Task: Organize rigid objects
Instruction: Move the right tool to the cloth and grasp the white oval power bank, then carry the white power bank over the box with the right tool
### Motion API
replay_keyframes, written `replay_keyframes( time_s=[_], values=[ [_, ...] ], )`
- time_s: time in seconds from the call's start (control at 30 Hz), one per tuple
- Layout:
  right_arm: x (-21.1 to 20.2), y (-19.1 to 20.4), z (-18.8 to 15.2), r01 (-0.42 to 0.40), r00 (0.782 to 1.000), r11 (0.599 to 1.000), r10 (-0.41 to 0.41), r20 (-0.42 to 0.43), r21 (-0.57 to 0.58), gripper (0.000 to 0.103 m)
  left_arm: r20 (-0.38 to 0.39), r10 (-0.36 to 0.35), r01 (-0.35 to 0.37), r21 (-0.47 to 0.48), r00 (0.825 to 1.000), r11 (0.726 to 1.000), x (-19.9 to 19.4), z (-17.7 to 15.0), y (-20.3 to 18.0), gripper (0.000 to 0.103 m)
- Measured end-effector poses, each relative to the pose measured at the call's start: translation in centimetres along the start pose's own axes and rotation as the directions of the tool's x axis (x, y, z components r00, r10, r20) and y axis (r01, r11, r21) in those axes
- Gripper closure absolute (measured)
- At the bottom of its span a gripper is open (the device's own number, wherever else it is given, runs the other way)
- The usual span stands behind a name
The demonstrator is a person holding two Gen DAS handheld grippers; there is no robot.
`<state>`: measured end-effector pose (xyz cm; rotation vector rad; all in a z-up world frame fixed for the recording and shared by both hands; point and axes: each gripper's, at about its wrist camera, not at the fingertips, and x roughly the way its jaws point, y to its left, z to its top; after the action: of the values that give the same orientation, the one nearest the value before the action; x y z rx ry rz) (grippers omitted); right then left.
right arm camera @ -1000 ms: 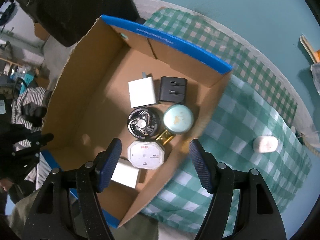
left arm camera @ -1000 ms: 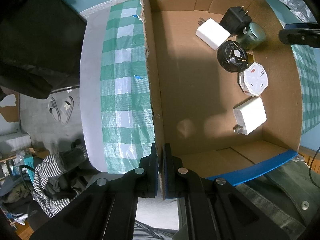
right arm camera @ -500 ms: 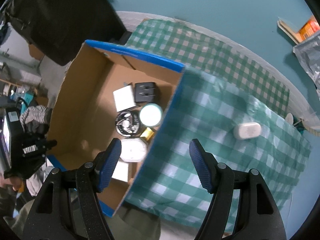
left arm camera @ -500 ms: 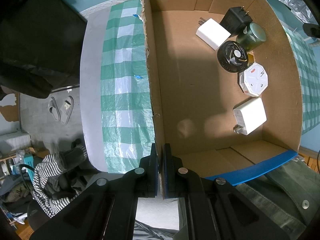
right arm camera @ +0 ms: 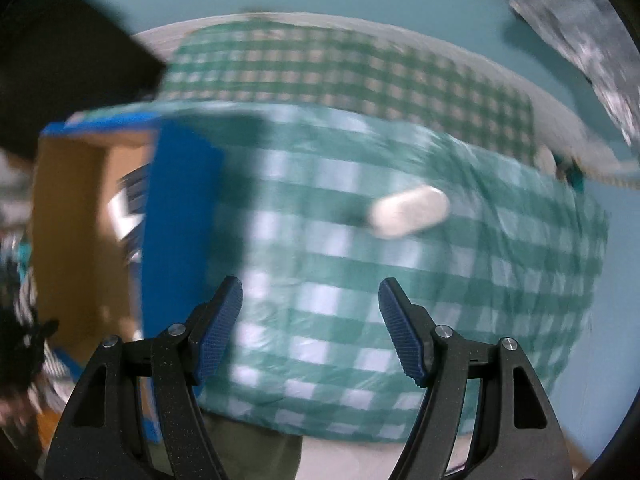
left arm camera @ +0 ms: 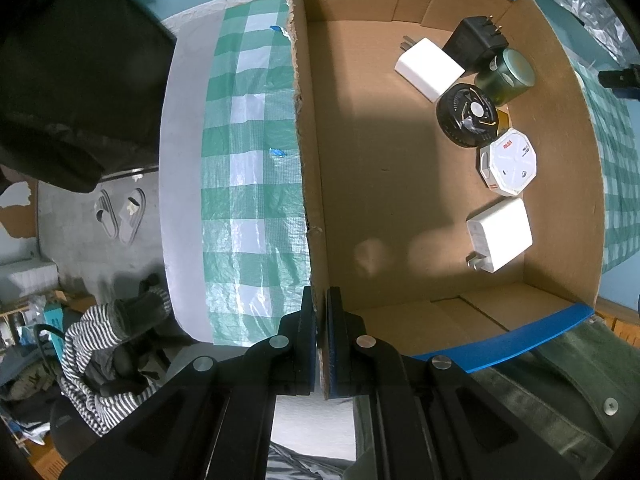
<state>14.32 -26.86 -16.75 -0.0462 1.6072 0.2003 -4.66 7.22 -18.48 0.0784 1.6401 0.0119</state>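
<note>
A cardboard box [left arm camera: 384, 184] with blue rims stands on the green checked tablecloth [left arm camera: 248, 200]. Inside lie two white chargers [left arm camera: 500, 236], a black adapter [left arm camera: 476, 42], a green tin [left arm camera: 508, 76], a black round fan [left arm camera: 468, 120] and a white hexagonal device [left arm camera: 508, 162]. My left gripper [left arm camera: 321, 320] is shut on the box's near left wall. My right gripper [right arm camera: 310, 320] is open and empty above the cloth, right of the box [right arm camera: 176, 220]. A white oval object [right arm camera: 408, 210] lies on the cloth ahead of it. The right wrist view is blurred.
A black bag [left arm camera: 76, 92] sits left of the table. Slippers [left arm camera: 120, 212] and striped clothing [left arm camera: 104, 344] lie on the floor below. A silver foil bag [right arm camera: 580, 28] is at the far right. The table edge runs close behind the white object.
My right gripper has swung right, away from over the box and toward the white oval object, and dropped lower over the cloth. The left gripper and box have stayed put.
</note>
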Motion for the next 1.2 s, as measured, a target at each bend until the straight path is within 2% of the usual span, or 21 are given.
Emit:
replay_keyframes(
  time_s=[0.2,0.33,0.5,0.6,0.7,0.93,1.1,1.2],
  values=[
    [2.5,-5.3,2.2,-0.063,0.997,0.972,0.072,-0.035,0.225,0.032,-0.006,-0.002,0.002,-0.005,1.0,1.0,0.2,0.1,0.1,0.098],
    [4.4,-7.7,3.7,-0.074,0.993,0.932,0.1,-0.055,0.356,0.032,-0.01,0.0,0.0,-0.003,1.0,1.0,0.2,0.2,0.1,0.098],
    [6.0,-8.7,4.8,-0.06,0.994,0.891,0.095,-0.056,0.451,0.032,-0.013,0.001,-0.002,-0.01,1.0,1.0,0.3,0.4,0.1,0.098],
    [7.2,-9.5,5.0,-0.018,0.994,0.864,0.069,-0.084,0.504,0.032,-0.014,0.003,-0.003,-0.013,1.0,1.0,0.3,0.3,0.0,0.098],
    [8.1,-9.8,4.9,-0.022,0.992,0.839,0.085,-0.091,0.543,0.032,-0.017,0.001,-0.001,-0.019,1.0,1.0,0.3,0.3,0.0,0.098],
    [8.9,-9.6,4.9,0.017,0.993,0.854,0.049,-0.111,0.52,0.045,-0.018,-0.002,0.002,-0.024,1.0,1.0,0.3,0.2,0.1,0.098],
    [8.6,-9.2,4.5,0.046,0.994,0.888,0.004,-0.107,0.457,0.065,-0.021,-0.003,0.002,-0.02,1.0,1.0,0.4,0.2,0.1,0.098],
    [8.5,-8.7,4.3,0.028,0.995,0.915,0.014,-0.101,0.404,0.066,-0.021,0.0,0.0,-0.015,1.0,1.0,0.5,0.1,0.1,0.098]
  ],
)
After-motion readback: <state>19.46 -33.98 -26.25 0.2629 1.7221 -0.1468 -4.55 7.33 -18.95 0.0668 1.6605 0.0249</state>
